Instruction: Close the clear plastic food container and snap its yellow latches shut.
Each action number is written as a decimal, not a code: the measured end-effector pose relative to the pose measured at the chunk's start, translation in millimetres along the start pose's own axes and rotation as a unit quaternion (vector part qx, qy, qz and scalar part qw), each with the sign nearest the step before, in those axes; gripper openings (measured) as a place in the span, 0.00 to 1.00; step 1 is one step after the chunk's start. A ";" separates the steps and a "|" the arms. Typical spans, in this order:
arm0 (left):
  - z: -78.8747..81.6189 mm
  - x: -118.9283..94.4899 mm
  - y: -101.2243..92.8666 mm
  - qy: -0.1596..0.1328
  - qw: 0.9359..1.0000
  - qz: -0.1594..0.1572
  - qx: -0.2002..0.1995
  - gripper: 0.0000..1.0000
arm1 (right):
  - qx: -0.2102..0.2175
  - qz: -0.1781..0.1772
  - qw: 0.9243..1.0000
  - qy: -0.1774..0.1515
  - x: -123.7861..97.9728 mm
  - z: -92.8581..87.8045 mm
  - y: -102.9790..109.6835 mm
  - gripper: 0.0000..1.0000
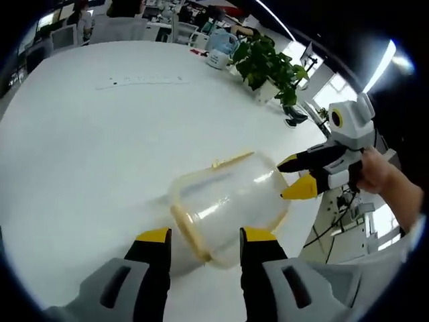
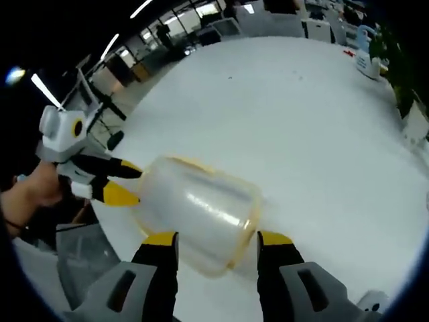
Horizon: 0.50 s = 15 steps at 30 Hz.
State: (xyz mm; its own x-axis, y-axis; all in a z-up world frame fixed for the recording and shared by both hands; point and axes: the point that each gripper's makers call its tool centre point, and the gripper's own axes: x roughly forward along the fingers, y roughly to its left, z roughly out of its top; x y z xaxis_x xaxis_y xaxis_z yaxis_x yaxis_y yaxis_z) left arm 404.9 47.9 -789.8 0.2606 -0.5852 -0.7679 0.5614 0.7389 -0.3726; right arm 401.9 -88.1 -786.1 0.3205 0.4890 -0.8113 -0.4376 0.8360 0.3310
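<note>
Nearby, container at table edge — grippers flanking

Bright, even indoor light; strong fisheye bending toward the edges of both views.

Ceiling light strips appear as overexposed white streaks at the upper edge of the left gripper view and at the left of the right gripper view. The white desk reflects this light and reads nearly washed out, with little surface detail. The clear container shows soft white glare bands along its wall in both views and casts only a faint, diffuse shadow on the desk. The near tongs are slightly soft. Background office furniture is small, curved and indistinct. Windows behind the plant are blown out.
</note>
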 end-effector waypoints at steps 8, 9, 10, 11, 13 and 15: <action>6.5 -5.5 -2.3 -0.003 1.000 -0.008 0.030 0.45 | -0.058 0.006 0.998 0.021 -4.8 2.6 3.1 0.46; 7.1 -5.8 -3.2 -0.002 0.999 -0.009 0.034 0.45 | -0.066 0.005 0.997 0.025 -5.3 2.5 2.9 0.46; 7.7 -6.5 -5.0 0.001 0.999 -0.013 0.050 0.45 | -0.084 0.004 0.996 0.030 -6.4 2.4 2.6 0.45; 7.9 -6.5 -5.2 0.003 0.998 -0.014 0.063 0.45 | -0.088 0.003 0.996 0.032 -6.8 2.3 2.4 0.45; 9.3 -8.4 -7.5 0.006 0.996 -0.017 0.087 0.43 | -0.104 0.006 0.994 0.037 -8.6 3.0 3.5 0.44; 10.0 -9.9 -9.1 0.012 0.994 -0.018 0.103 0.42 | -0.109 0.010 0.993 0.043 -10.0 3.3 3.8 0.43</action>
State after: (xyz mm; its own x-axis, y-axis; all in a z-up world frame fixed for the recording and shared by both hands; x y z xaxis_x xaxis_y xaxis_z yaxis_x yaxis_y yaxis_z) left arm 405.1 43.6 -773.5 0.2201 -0.6012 -0.7682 0.7196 0.6318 -0.2882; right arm 399.8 -88.9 -775.1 0.2424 0.4736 -0.8467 -0.6178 0.7483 0.2416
